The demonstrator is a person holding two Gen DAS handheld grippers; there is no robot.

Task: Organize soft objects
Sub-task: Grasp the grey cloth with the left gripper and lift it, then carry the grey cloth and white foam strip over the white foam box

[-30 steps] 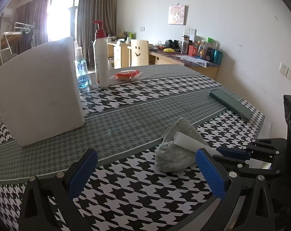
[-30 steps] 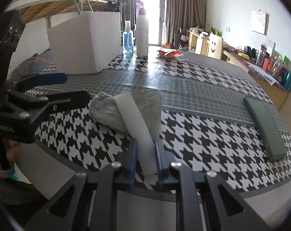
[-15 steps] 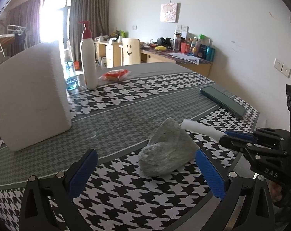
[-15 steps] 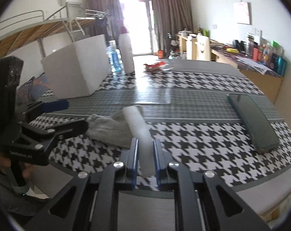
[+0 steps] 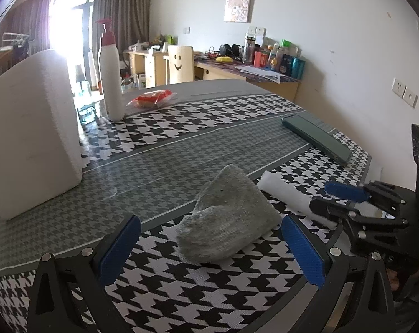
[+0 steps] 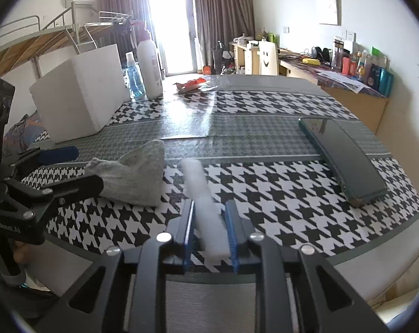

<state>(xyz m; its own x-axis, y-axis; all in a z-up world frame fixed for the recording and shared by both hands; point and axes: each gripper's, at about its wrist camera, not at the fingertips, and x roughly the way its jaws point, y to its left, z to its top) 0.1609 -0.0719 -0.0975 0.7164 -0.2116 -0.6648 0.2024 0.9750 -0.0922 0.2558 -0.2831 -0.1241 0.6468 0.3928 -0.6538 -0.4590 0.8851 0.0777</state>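
Loosening its jaws just now, our right tool (image 6: 209,233) has let the white foam roll (image 6: 202,194) settle on the bench (image 6: 278,194) beside the grey cloth (image 5: 228,222); our left tool (image 5: 209,247) gapes wide.

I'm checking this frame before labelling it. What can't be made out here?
- Near end of the white foam roll: right wrist view, hidden between the right gripper fingers.
- Blue spray bottle: left wrist view, hidden behind the white foam box.
- Bottle labels on the desk: too small.
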